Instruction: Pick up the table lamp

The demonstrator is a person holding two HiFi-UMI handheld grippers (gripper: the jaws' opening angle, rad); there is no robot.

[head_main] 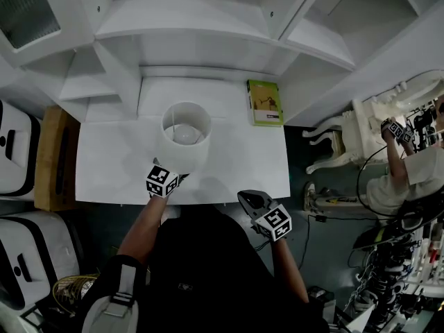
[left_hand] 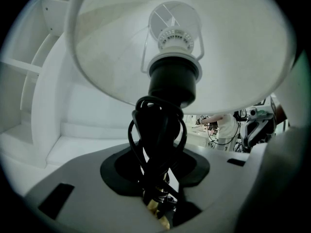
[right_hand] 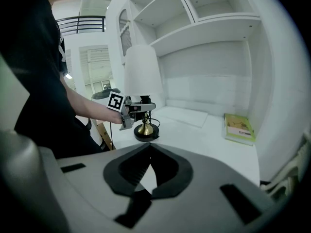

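The left gripper (left_hand: 158,181) was clamped on the cord-wrapped stem of the table lamp (head_main: 185,144), which stood at the near left of the white desk (head_main: 236,165). A bulb (head_main: 184,133) sat inside its shade (head_main: 182,161). The right gripper (right_hand: 147,149) was closed with nothing in it. A green book (head_main: 264,103) lay far right.

My left gripper (left_hand: 158,174), matt grey plastic with black pads, clamps the table lamp (head_main: 186,134): matt white cloth-like shade, glossy brass-coloured stem (right_hand: 145,127) wound in smooth black cord (left_hand: 155,144), on a smooth white-painted desk (head_main: 229,165), with a glossy green paper-covered book (head_main: 264,103) at two o'clock.
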